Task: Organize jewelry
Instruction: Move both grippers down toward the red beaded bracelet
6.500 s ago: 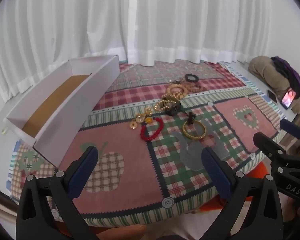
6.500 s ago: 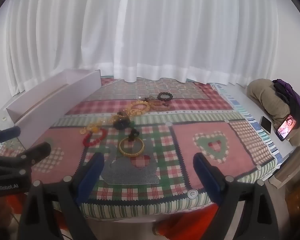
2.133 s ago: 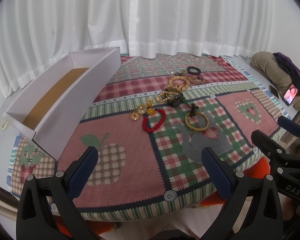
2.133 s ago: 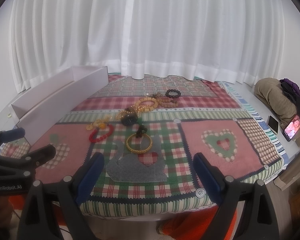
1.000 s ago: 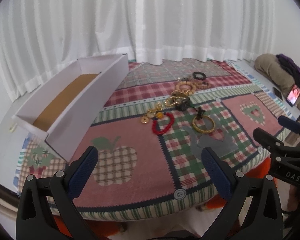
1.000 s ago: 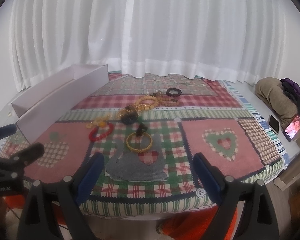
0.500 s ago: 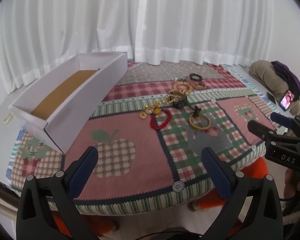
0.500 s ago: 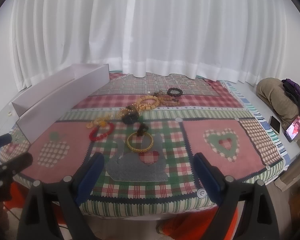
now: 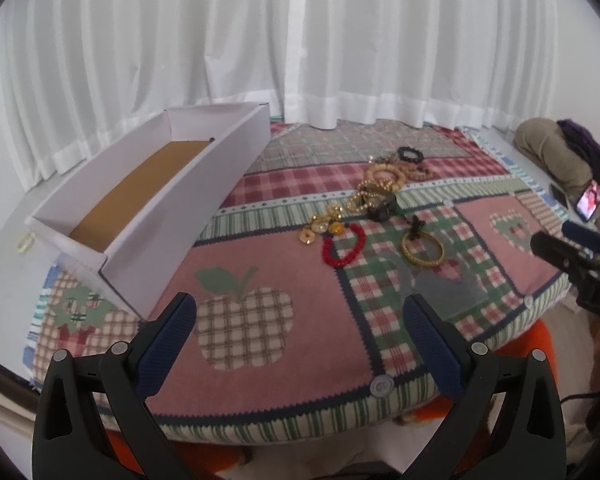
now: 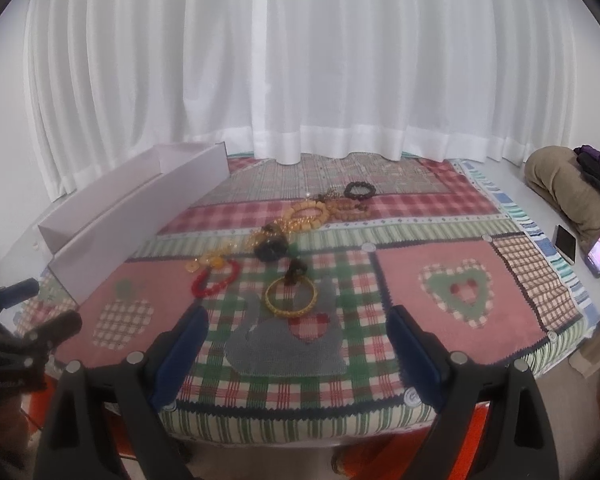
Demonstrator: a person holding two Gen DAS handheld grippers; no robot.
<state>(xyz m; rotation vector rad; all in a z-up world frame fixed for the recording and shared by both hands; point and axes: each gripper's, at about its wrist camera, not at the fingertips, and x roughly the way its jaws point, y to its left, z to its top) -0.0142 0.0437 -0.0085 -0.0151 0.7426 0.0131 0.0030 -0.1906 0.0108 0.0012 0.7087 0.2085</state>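
You hold both tools back from the near edge of the patchwork cloth point(image 10: 456, 280), so neither has begun work: the left gripper point(image 9: 300, 332) at the bottom of its own frame has its blue pads spread wide with nothing between them, and the right gripper point(image 10: 298, 344) stands equally wide and empty in its view. The jewelry lies loose in a diagonal scatter at the centre of both frames, well apart from either tool: the gold bangle point(image 10: 291, 296) nearest you with a small dark piece touching its far rim, the red bead bracelet point(image 10: 215, 283) just left of it, amber discs beyond that, then a dark cluster, a tan bead bracelet point(image 10: 306, 216) and a black bead bracelet point(image 10: 359, 191) farthest back. The white box point(image 9: 152, 208) sits at the left of each frame, open side up and showing only its brown floor, which looks like the intended home for the pieces. The bangle seems the easiest first pick for your right side, since it lies flat, nearest and almost alone
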